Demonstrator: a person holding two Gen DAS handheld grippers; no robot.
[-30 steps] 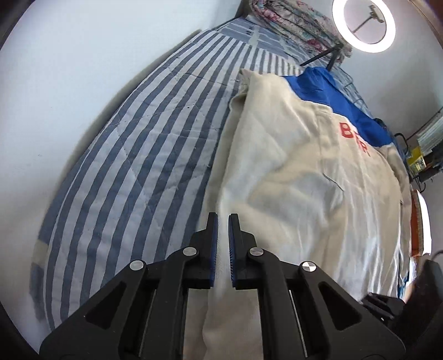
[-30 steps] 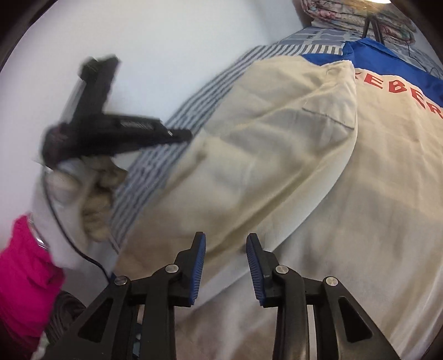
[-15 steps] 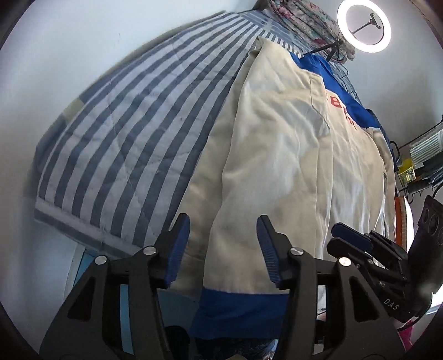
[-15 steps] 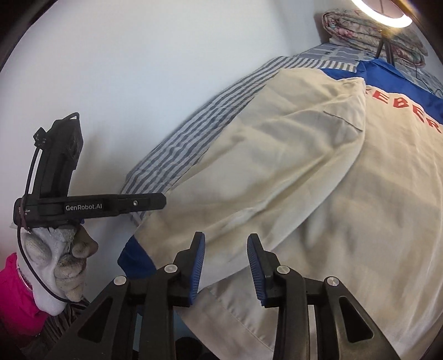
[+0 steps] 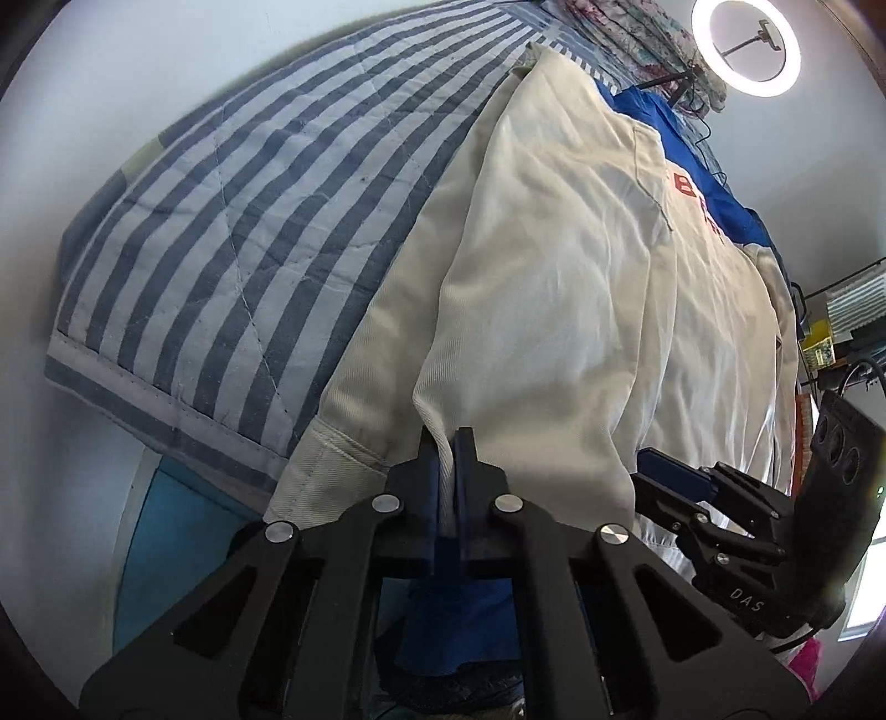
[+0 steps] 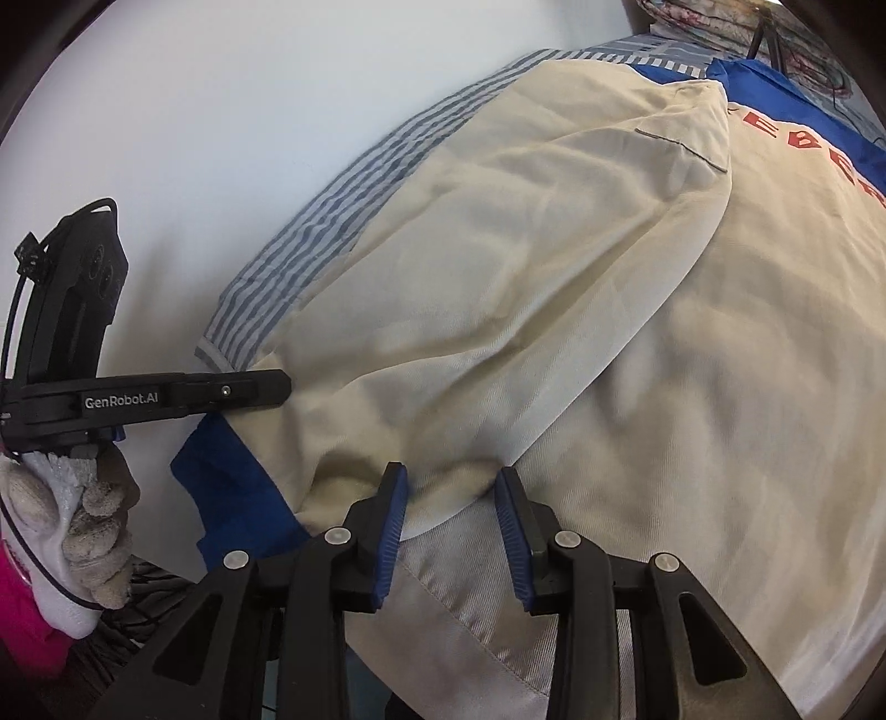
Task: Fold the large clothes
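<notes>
A large cream jacket with blue yoke and red letters lies back-up on the striped bed; it also shows in the right wrist view. Its long cream sleeve with a blue cuff is folded over the body. My left gripper is shut on the sleeve's near end by the cuff; it shows from the side in the right wrist view. My right gripper is open, its pads either side of the sleeve's lower fold; it also shows in the left wrist view.
The blue-and-white striped quilt covers the bed, its near edge just left of the jacket. A white wall runs along the left. A ring light and folded floral bedding stand at the far end.
My left gripper was open around the sleeve end and has now closed on it. My right gripper has moved in closer to the sleeve's fold and stays open.
</notes>
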